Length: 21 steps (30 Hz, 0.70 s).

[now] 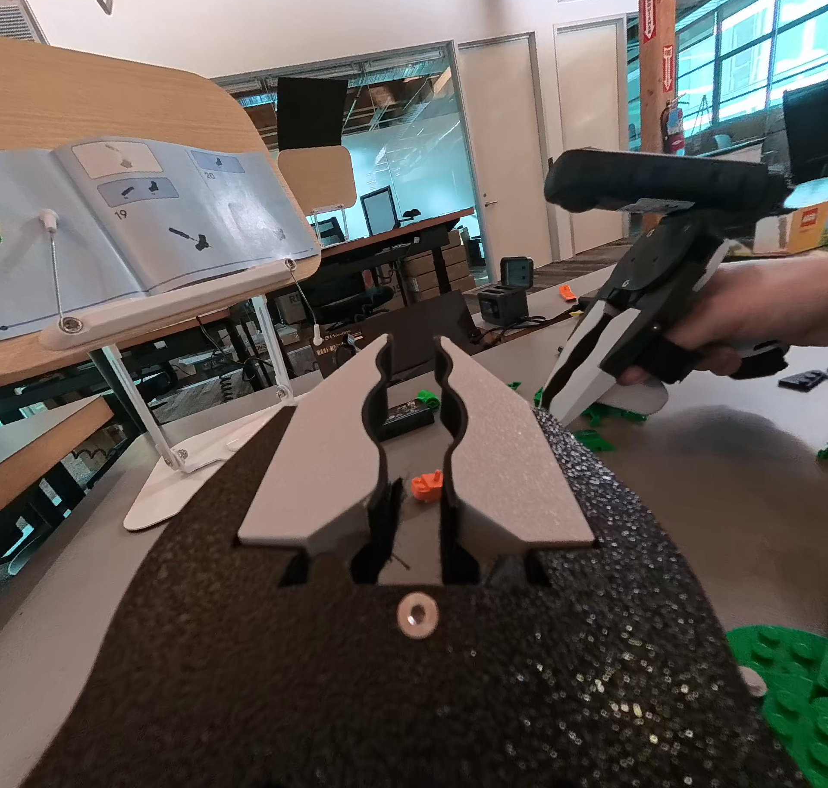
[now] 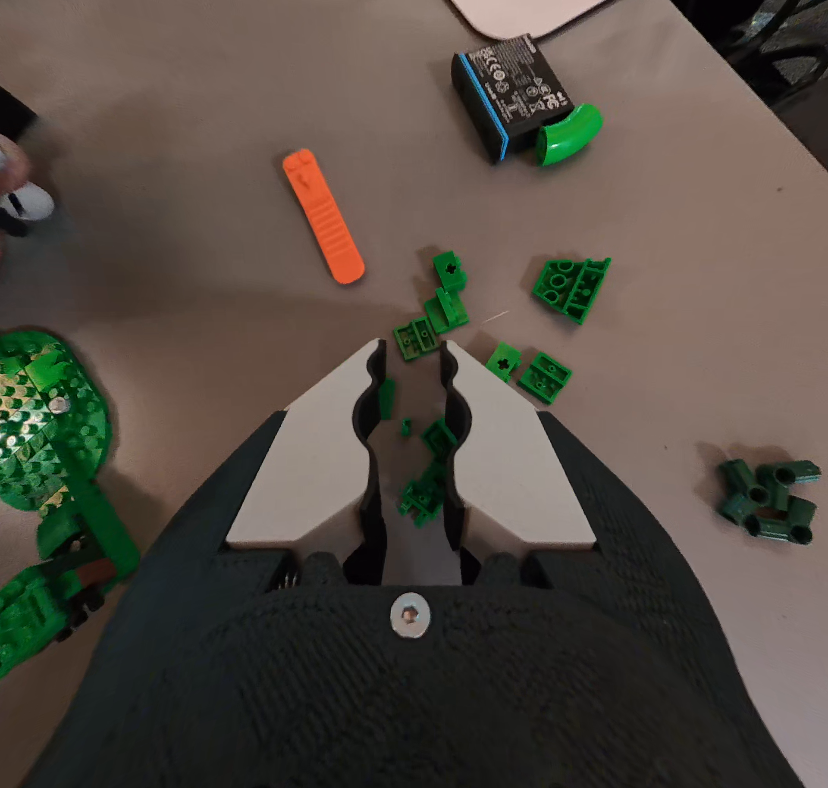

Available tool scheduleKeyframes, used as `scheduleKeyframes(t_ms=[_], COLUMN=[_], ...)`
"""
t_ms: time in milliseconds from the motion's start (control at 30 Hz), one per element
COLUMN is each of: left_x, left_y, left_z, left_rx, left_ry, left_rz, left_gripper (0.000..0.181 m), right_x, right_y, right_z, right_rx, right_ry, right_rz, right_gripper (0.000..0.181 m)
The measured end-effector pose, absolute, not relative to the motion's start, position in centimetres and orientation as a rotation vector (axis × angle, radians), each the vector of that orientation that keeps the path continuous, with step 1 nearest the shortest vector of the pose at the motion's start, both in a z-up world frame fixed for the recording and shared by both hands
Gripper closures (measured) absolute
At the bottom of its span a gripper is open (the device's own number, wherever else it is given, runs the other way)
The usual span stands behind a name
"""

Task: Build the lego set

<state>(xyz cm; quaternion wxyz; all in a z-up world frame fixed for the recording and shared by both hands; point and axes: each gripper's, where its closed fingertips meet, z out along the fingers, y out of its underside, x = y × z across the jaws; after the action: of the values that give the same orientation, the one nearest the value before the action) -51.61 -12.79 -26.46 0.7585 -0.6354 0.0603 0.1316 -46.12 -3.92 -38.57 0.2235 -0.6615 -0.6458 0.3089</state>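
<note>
My right gripper (image 2: 412, 347) is open and points down over a scatter of small green bricks (image 2: 423, 475) on the grey table (image 2: 179, 94); nothing is between its pads. More green bricks (image 2: 448, 309) and a green wedge plate (image 2: 571, 289) lie just past the tips. The built green model (image 2: 49, 430) lies at the left and shows in the left wrist view (image 1: 788, 686). My left gripper (image 1: 414, 345) is open and empty, level above the table. An orange brick separator (image 2: 322, 215) shows through the gap between the left fingers (image 1: 428, 486). The right gripper (image 1: 560, 399) shows at the right, held by a hand.
An instruction booklet (image 1: 134, 211) lies open on a wooden stand at the left. A black battery (image 2: 511, 94) with a green curved piece (image 2: 569, 135) against it lies at the far side. A pile of dark green connectors (image 2: 770, 502) lies at the right. The table edge runs behind the battery. Spacing between my two grippers at the tips: around 15 cm. The orange brick separator (image 2: 322, 215) is closer to my right gripper, around 7 cm from its tips; the left tips are 12 cm off. From either gripper's tips it is about 15 cm to the built green model (image 2: 49, 430). Look for it in the left wrist view (image 1: 796, 674) too.
</note>
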Motion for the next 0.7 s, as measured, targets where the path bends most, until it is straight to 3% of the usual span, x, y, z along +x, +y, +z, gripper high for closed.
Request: scheduleKeyframes(t_ms=[300,467,600,700], left_x=[-50.4,-48.4,-46.9,-46.4], left_y=[-12.4,-11.4,-11.8,-12.3], left_z=[-26.8,-28.7,-27.5,-26.7], left_rx=[-1.430,-1.522,-1.449,-1.402], left_ry=[0.197,0.237,0.158,0.146], left_rz=[0.266,0.048,-0.309,-0.459], left_gripper=[0.167,0.161,0.135,0.141], right_x=[-46.4,-47.1,-46.2,-45.6], right_y=[-4.5,-6.9,-9.7,-11.0], right_z=[-38.2,-33.1,-28.6,-27.3], right_rx=[-1.597,-1.100,-0.647,-0.469], right_ry=[-1.890,-1.852,-1.756,-1.719], right_rz=[0.812,0.878,0.798,0.703], right_gripper=[0.166,0.167,0.166,0.167])
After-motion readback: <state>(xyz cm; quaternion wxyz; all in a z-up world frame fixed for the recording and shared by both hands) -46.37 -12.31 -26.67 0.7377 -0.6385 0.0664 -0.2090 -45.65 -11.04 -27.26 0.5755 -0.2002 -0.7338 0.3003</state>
